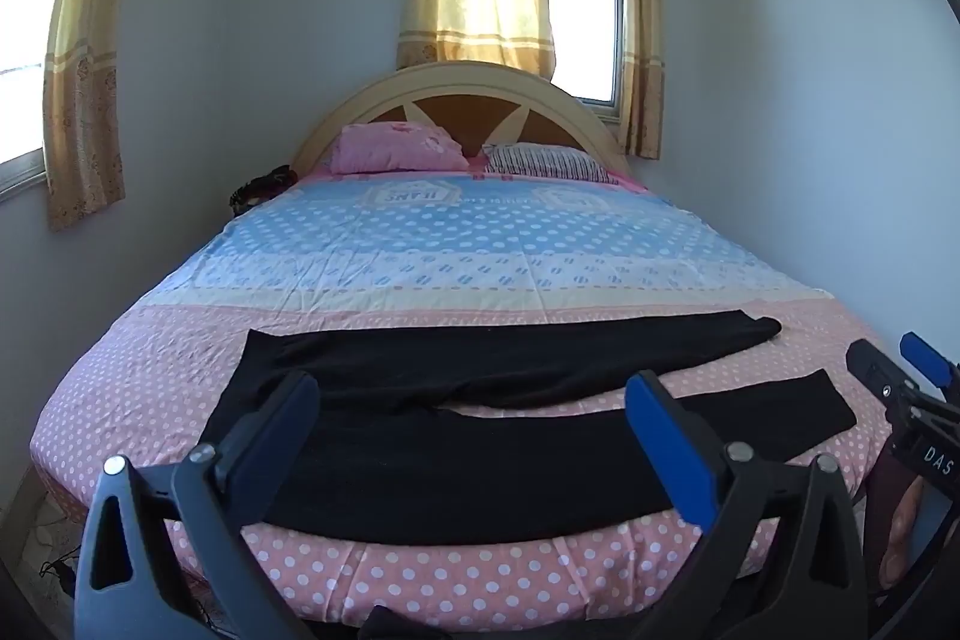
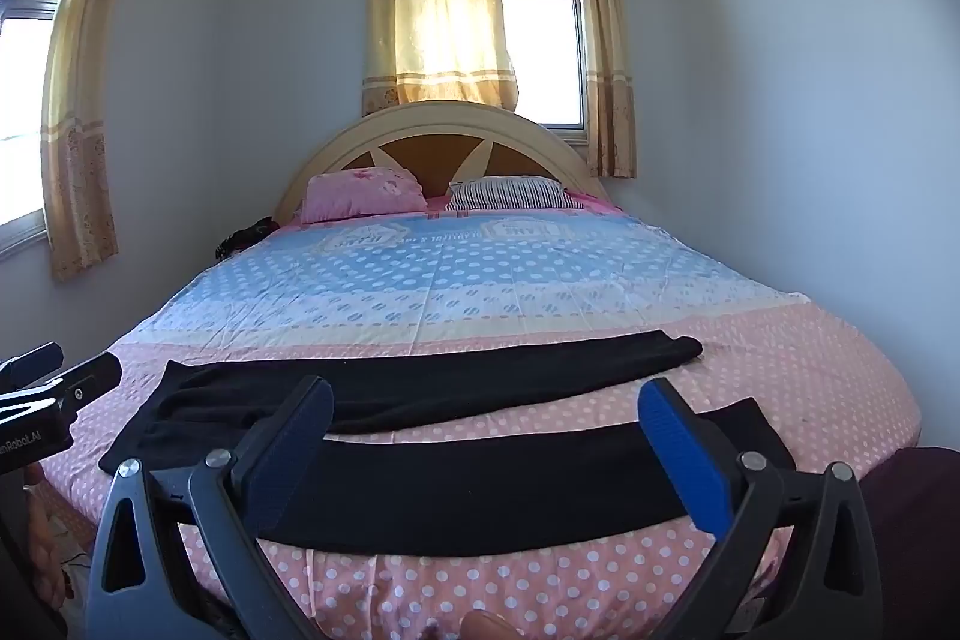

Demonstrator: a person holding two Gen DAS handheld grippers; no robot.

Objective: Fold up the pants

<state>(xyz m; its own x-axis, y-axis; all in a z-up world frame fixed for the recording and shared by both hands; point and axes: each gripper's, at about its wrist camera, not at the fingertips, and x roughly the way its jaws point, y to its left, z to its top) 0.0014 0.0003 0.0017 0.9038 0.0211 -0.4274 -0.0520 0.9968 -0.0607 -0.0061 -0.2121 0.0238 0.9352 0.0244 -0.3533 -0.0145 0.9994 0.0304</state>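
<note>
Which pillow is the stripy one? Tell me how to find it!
Look at the big bed and follow it up to the rounded wooden headboard. Two pillows lie against it, side by side. The stripy pillow is the one on the right, with thin dark and white lines, while the pink pillow beside it has no stripes.

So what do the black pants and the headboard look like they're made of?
The black pants look like a soft matte knit, perhaps fleece or cotton: no sheen, limp flat drape. The headboard looks like wood, with a cream painted arch around brown panels and a smooth finish; whether solid or laminate can't be told.
</note>
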